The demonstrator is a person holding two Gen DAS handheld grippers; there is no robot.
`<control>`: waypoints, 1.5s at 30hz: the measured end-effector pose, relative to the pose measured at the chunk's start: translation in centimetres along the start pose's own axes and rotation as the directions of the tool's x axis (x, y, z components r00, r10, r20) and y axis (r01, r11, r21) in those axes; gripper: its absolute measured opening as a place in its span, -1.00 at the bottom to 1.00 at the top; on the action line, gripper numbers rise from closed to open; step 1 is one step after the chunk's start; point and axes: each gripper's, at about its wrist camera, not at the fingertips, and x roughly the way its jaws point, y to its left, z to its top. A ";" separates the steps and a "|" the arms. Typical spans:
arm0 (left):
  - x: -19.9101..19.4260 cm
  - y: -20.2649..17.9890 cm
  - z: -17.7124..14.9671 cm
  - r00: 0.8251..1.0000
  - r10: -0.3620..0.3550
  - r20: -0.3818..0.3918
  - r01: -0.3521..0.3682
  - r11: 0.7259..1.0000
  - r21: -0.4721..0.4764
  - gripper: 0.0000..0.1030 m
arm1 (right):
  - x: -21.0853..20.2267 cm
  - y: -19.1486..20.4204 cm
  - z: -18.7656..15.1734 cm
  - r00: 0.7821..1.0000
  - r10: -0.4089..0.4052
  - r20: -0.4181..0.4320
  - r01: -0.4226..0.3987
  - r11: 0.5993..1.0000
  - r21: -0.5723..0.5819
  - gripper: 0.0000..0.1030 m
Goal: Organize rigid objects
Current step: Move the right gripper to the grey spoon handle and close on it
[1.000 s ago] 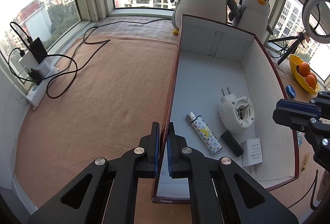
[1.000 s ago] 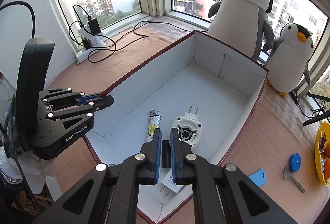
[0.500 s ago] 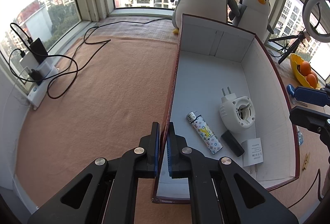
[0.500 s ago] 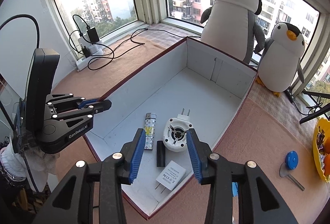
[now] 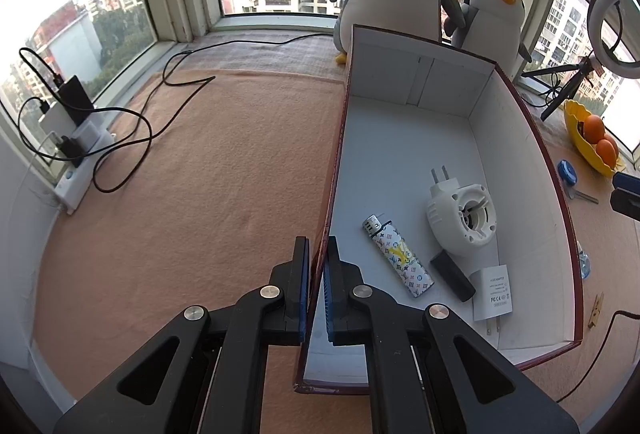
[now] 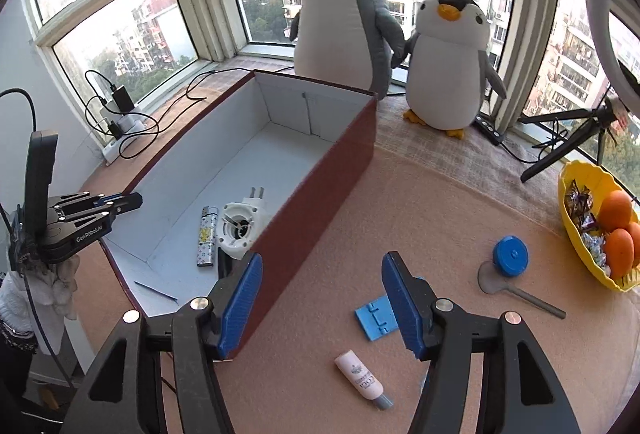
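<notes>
The left hand-held gripper is clamped on the left wall of the box, while the right hand-held gripper hangs empty, jaws opening, over the worktop outside it. Nearest lie a blue hinged clip and a small white tube; both sit low and flat, so a shallow descent could push them across the cloth or catch the box's near wall.

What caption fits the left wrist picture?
Left gripper clamps the red cardboard box's wall; patterned lighter and white plug inside.
</notes>
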 end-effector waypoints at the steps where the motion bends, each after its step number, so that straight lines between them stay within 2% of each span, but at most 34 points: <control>1: 0.0 0.0 0.0 1.000 0.000 0.000 0.000 1.000 0.000 -0.89 | 0.0 -1.4 -0.4 1.000 -0.016 -0.008 0.017 1.000 0.023 0.13; 6: 0.1 -0.1 0.1 1.000 0.001 -0.012 -0.001 1.000 0.001 -0.89 | 0.0 -7.2 -2.6 0.997 -0.061 -0.051 0.067 0.991 0.117 0.14; 13: 0.1 -0.1 0.1 1.000 0.003 -0.028 -0.003 1.000 -0.008 -0.88 | 0.8 -12.8 -5.2 0.985 -0.139 -0.101 0.157 0.968 0.197 0.14; 21: 0.3 -0.2 0.1 0.999 0.013 -0.047 -0.013 1.000 -0.008 -0.88 | 2.2 -17.5 -5.2 0.974 -0.186 -0.129 0.210 0.955 0.208 0.14; 25: 0.4 0.0 0.0 0.998 0.010 -0.057 -0.011 1.000 -0.020 -0.80 | 3.4 -19.1 -4.3 0.976 -0.167 -0.138 0.192 0.963 0.191 0.13; 28: 0.3 0.0 0.0 0.998 0.017 -0.060 -0.019 1.000 -0.024 -0.79 | 4.5 -19.8 -3.7 0.982 -0.122 -0.144 0.147 0.973 0.179 0.14; 36: 0.4 0.1 0.2 0.997 0.030 -0.066 -0.032 0.999 -0.035 -0.78 | 7.2 -19.6 -2.8 0.985 -0.026 -0.170 0.043 0.994 0.097 0.14; 41: 0.5 -0.1 0.3 0.997 0.035 -0.070 -0.037 0.999 -0.035 -0.78 | 8.7 -19.8 -2.8 0.978 0.016 -0.207 -0.003 0.998 0.063 0.14; 45: 0.5 0.0 0.3 0.997 0.038 -0.073 -0.040 0.998 -0.037 -0.78 | 9.9 -19.4 -3.0 0.963 0.031 -0.268 -0.027 0.999 0.017 0.14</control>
